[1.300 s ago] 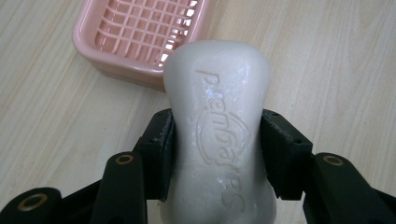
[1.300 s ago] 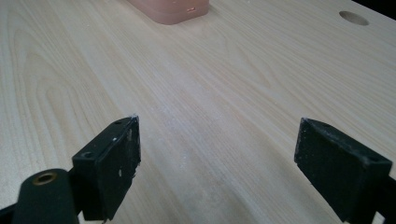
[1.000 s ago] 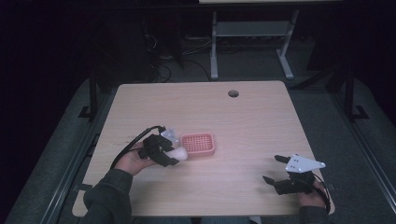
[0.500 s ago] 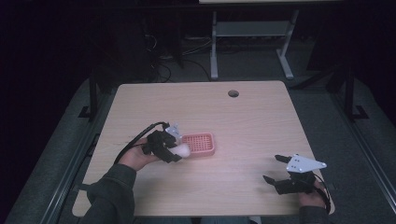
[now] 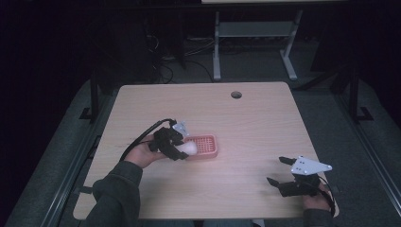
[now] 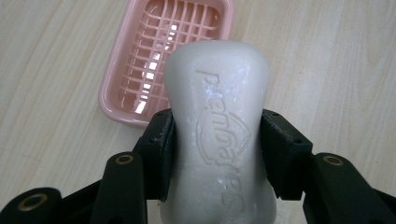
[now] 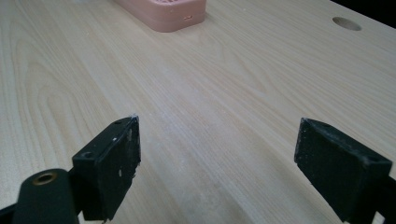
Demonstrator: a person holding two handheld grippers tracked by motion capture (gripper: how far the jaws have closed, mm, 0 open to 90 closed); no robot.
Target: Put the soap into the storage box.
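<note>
A white soap bar [image 6: 219, 126] with raised lettering is clamped between the pads of my left gripper [image 6: 217, 144], which is shut on its sides. The bar [image 5: 188, 148] hangs just above the left end of a pink slotted soap dish [image 5: 203, 145], whose grid floor [image 6: 163, 60] lies beyond the bar's tip. Near the table's front right corner my right gripper [image 5: 279, 171] rests low with its jaws wide open. Bare wood shows between its fingers [image 7: 116, 154], and the pink dish [image 7: 168, 14] lies far ahead of it.
The wooden table [image 5: 255, 127] has a round cable hole [image 5: 236, 94] near its far edge. Behind the table stands a metal desk frame [image 5: 255, 42] on a dark floor. A black cable [image 5: 144, 137] trails from the left gripper.
My left gripper has carried the soap bar a little to the right, over the dish's left end. The right gripper has stayed put.
</note>
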